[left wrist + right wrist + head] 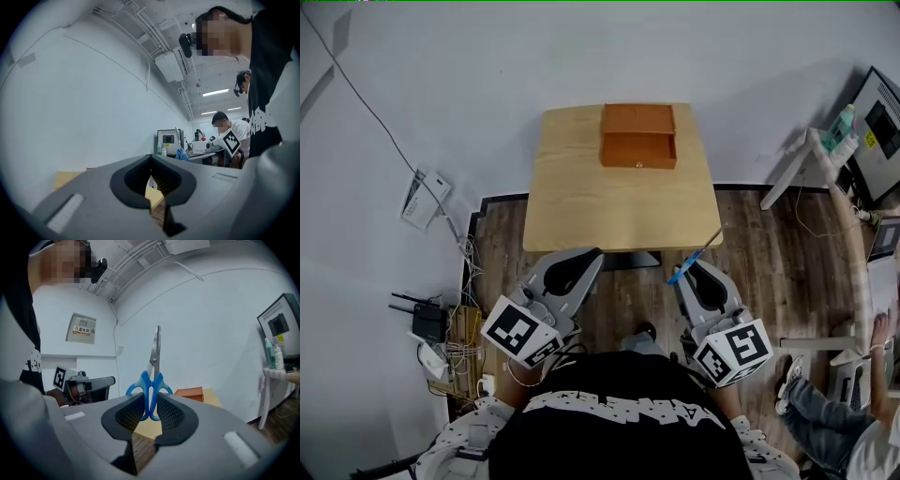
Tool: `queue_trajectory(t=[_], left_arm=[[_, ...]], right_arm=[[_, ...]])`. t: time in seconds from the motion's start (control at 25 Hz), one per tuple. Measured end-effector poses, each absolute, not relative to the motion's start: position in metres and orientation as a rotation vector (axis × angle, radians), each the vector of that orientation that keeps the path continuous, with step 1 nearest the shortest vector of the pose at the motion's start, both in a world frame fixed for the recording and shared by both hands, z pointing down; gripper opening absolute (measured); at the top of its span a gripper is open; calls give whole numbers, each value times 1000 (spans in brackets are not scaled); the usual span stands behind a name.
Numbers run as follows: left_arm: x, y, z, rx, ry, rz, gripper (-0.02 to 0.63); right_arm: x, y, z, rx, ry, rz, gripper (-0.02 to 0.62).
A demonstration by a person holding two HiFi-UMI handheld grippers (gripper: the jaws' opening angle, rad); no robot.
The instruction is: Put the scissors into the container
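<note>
1. Right gripper (150, 397) is clamped on the blue handles of the scissors (153, 365), blades upright and closed.
2. In the head view the scissors sit just beside the near right corner of the table (581, 206), with the tip over its edge.
3. Container (637, 136) – an orange-brown wooden box – stands at the table's far end, well apart from the scissors.
4. Left gripper (151, 157): jaw tips together, nothing between them.

Left tool (598, 253) level, jaws together — right tool (685, 271) level, clamped on scissors (146, 380).
</note>
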State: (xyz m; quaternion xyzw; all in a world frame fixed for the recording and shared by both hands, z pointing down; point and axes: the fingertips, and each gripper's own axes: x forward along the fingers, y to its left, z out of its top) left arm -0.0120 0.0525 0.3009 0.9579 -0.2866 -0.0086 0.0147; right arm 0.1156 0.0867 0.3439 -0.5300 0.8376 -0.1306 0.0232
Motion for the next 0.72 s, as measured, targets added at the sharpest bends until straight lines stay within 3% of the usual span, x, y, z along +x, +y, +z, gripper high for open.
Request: queue_trajectory(t=[0.72], left_arm=[[54,18,305,2981,-843,-36,1]], right_arm=[[177,62,343,-1672,2587,-387,98]])
